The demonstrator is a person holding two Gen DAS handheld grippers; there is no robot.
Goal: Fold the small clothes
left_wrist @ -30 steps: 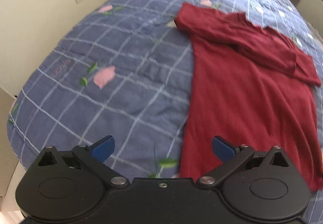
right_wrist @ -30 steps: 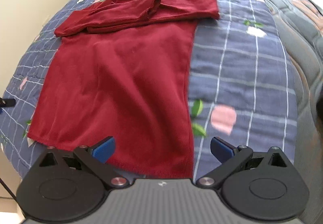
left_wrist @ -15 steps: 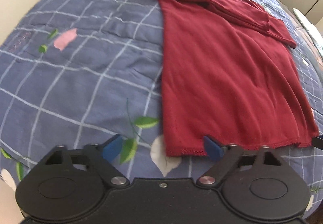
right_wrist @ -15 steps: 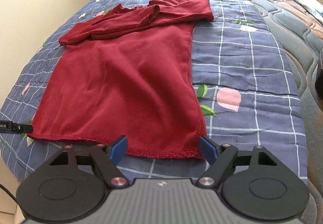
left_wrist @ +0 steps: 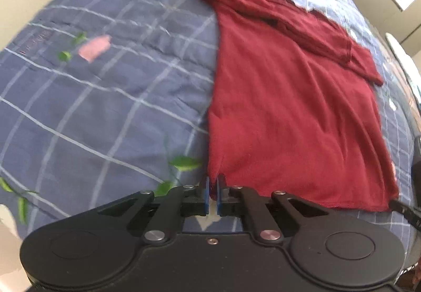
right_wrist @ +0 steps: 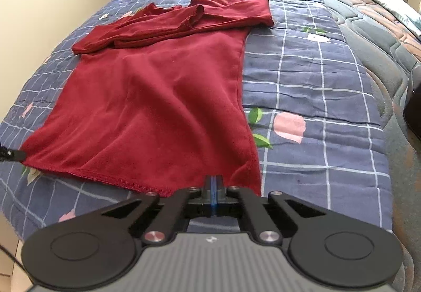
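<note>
Half a second ago both sets of jaws stood wide open, straddling the hem; now both have closed. My left gripper has pinched the near left corner of the red shirt, at the lower centre of the left view; a sliver of red cloth shows between the blue pads, so I take it the grip is real. My right gripper has its jaws pressed together at the bottom centre of the right view, right at the shirt's hem near the right corner. The pads look almost flush there, so I judge it has the hem edge, though how deep the bite goes I can't tell.

The shirt itself lies flat on the bed, running from the bottom centre up to the upper middle of each frame, with both sleeves already folded across the chest at the far end. The left view is smeared, so I won't vouch for fine detail there. The other gripper's tip peeks in at the lower right edge of the left view and at the left edge of the right view, each at its own hem corner.

With both corners taken, I reckon the next move is to lift the hem and carry it toward the collar, keeping both hands level so the fold lands square.
</note>
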